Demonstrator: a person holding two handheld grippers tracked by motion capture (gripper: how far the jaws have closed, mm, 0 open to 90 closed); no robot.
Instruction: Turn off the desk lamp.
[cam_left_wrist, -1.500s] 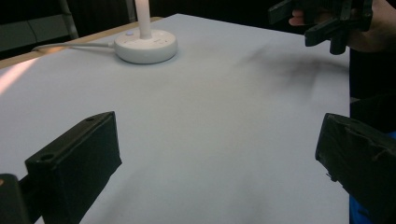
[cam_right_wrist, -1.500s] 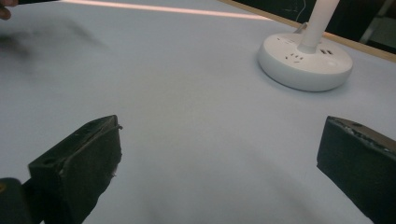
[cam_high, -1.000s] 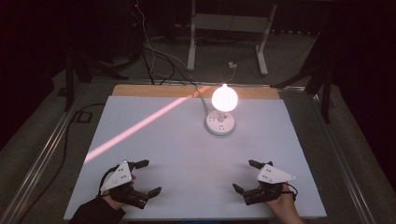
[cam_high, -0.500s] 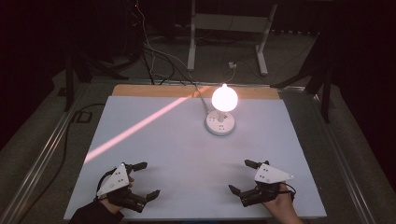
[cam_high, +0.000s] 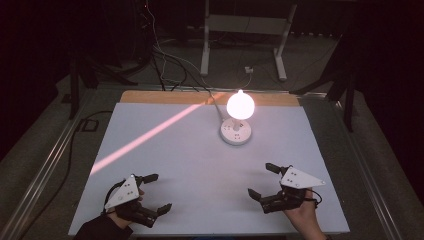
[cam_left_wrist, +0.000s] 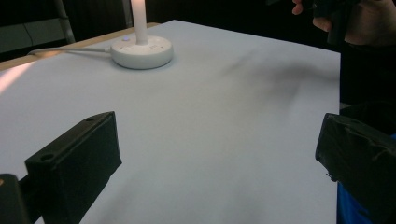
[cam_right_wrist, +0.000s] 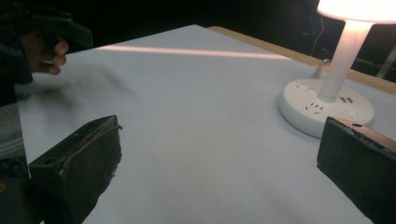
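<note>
Room's mostly black past the table, so the stuff at the back is hard to make out, and the lamp globe is blown out to a white blob – in the left gripper view its top is cut off, just the stem and round white plastic base w/ sockets. It sits toward the far middle of the matte white table. Left gripper and right gripper both hover near the front edge, well apart from the lamp – jaws spread wide, nothing between them
</note>
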